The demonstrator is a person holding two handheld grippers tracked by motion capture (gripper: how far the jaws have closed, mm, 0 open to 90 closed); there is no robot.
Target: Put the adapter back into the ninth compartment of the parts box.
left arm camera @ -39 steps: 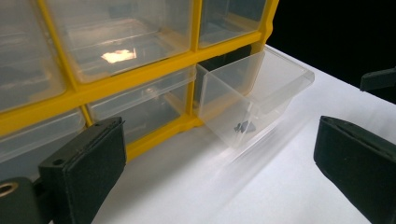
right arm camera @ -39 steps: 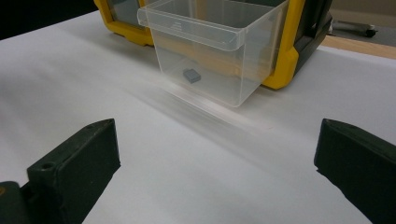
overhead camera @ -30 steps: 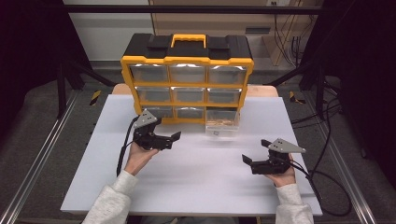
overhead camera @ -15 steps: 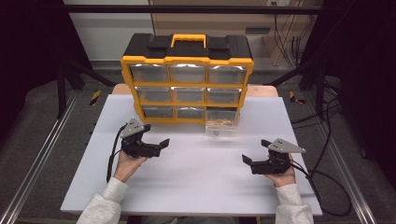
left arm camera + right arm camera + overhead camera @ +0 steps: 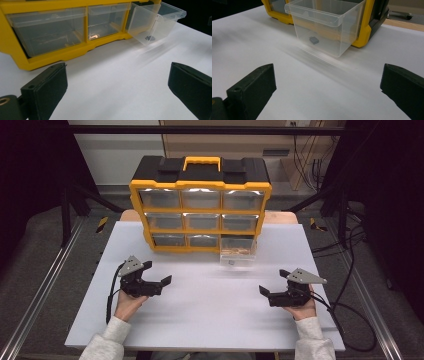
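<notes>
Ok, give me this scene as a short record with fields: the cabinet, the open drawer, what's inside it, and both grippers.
cabinet: yellow and black plastic drawer cabinet with nine clear drawers, at the back of the white table
open drawer: clear plastic bottom-right drawer, pulled part way out
contents: one small dark grey piece on the drawer floor
left hand-held gripper: open, low over the table, front left of the cabinet, holding nothing
right hand-held gripper: open, low over the table, front right, holding nothing

drawer: looking like clear glossy plastic | cabinet frame: showing smooth yellow plastic, black top | tabletop: appearing matt white, smooth | left tool pads: looking matt black, rubbery
</notes>
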